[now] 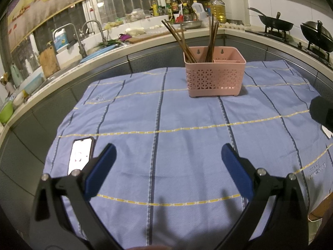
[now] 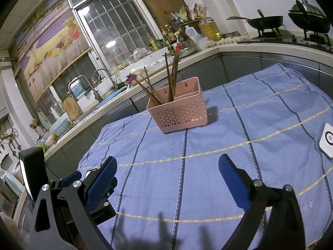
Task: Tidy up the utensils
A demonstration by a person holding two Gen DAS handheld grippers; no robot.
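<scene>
A pink perforated utensil basket [image 1: 214, 77] stands on the blue checked cloth [image 1: 166, 145] toward the far side; it also shows in the right wrist view [image 2: 177, 110]. Several dark brown chopsticks [image 1: 181, 39] stand in its left compartments, leaning left and upright; they show in the right wrist view too [image 2: 166, 79]. The small right compartment looks empty. My left gripper [image 1: 168, 156] is open and empty, well short of the basket. My right gripper [image 2: 166, 166] is open and empty, also short of the basket. The left gripper's body shows at the right wrist view's lower left [image 2: 97, 185].
A phone [image 1: 81, 154] lies on the cloth by my left finger. A white square device [image 2: 327, 140] lies at the cloth's right edge. Behind runs a counter with a sink [image 1: 83, 52], bottles [image 1: 217, 8] and woks on a stove [image 1: 274, 23].
</scene>
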